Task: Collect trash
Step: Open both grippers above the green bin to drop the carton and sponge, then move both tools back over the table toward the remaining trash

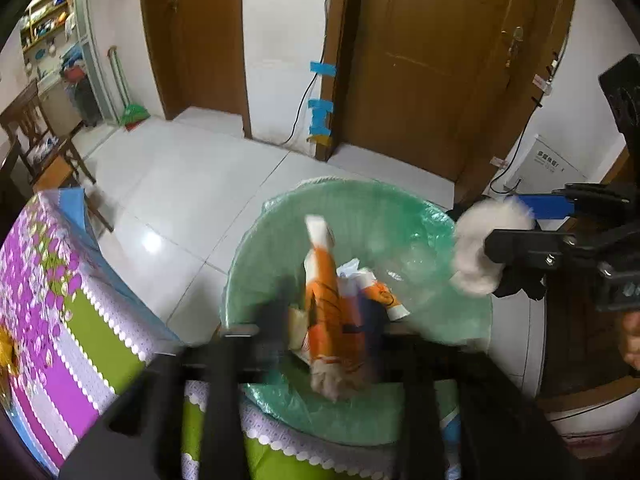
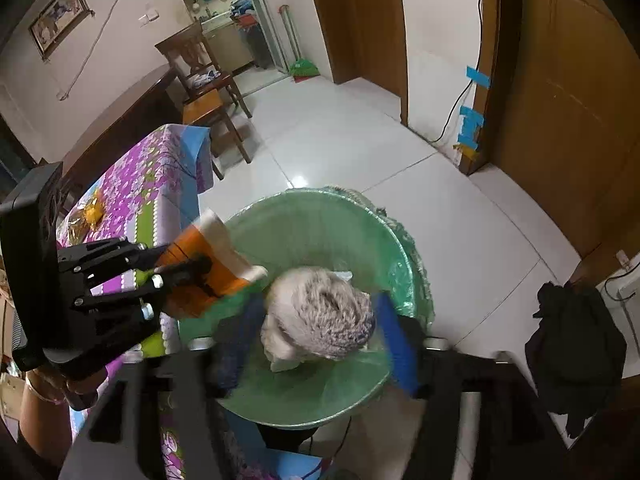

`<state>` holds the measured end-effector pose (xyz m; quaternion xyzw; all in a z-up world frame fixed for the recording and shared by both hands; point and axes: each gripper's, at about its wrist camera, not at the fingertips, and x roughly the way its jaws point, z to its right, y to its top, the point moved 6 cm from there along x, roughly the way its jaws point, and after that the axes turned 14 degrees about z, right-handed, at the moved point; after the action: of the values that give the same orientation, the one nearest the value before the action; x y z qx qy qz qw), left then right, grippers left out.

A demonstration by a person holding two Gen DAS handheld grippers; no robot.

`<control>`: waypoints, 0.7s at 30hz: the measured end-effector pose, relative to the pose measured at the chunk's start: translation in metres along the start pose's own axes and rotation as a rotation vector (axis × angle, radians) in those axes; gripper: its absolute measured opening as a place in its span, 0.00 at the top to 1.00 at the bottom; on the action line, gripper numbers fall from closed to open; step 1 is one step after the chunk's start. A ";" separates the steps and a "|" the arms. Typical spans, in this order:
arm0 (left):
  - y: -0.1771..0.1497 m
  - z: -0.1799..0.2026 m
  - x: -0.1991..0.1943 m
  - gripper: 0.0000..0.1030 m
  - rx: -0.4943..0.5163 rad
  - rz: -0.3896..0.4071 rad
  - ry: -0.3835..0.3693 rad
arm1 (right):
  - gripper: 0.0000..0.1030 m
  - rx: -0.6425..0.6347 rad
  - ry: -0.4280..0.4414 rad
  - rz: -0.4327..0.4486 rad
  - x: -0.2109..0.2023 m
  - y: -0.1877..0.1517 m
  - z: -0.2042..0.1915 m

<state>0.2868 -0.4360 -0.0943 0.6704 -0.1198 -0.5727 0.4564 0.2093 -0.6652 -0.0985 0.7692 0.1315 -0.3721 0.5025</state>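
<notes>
- Trash in two pieces hangs over the bin: an orange-and-white wrapper (image 1: 322,292) in the left gripper (image 1: 332,336), and a crumpled white wad (image 2: 318,314) in the right gripper (image 2: 316,320).
- Seen from the left wrist, the wrapper's long axis runs straight away from the fingers, its white end pointing out over the middle of the bin; the nearer part is motion-blurred. The left jaws are closed narrowly on its lower part.
- Seen from the right wrist, the wad is a rounded lump with no clear long axis, speckled grey on its right side. The blue-padded fingers (image 2: 394,344) press against its two flanks, so the jaws are partly closed around it.
- Just below both sits the waste bin (image 2: 320,216), lined with a pale green bag (image 1: 400,216). What lies at the bottom I cannot make out.
- Touching or just beside the bin's near-left side is a table under a purple, green and white flowered cloth (image 1: 48,276), with something yellow (image 2: 94,210) lying on it.
- A black cloth (image 2: 576,344) is heaped to the right of the bin.
- Farther off, across white floor tiles (image 1: 192,172), stand a wooden chair (image 2: 204,80), brown doors (image 1: 432,60) with blue tape (image 1: 320,114) on the frame, and a green broom (image 2: 303,68) by the doorway.
</notes>
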 end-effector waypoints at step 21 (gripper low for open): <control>-0.014 0.006 -0.026 0.48 0.040 0.058 0.102 | 0.36 -0.027 -0.021 0.003 0.001 -0.023 -0.004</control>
<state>0.2686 -0.4131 -0.0869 0.7041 -0.1271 -0.5218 0.4646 0.1986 -0.6511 -0.1134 0.7586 0.1300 -0.3776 0.5149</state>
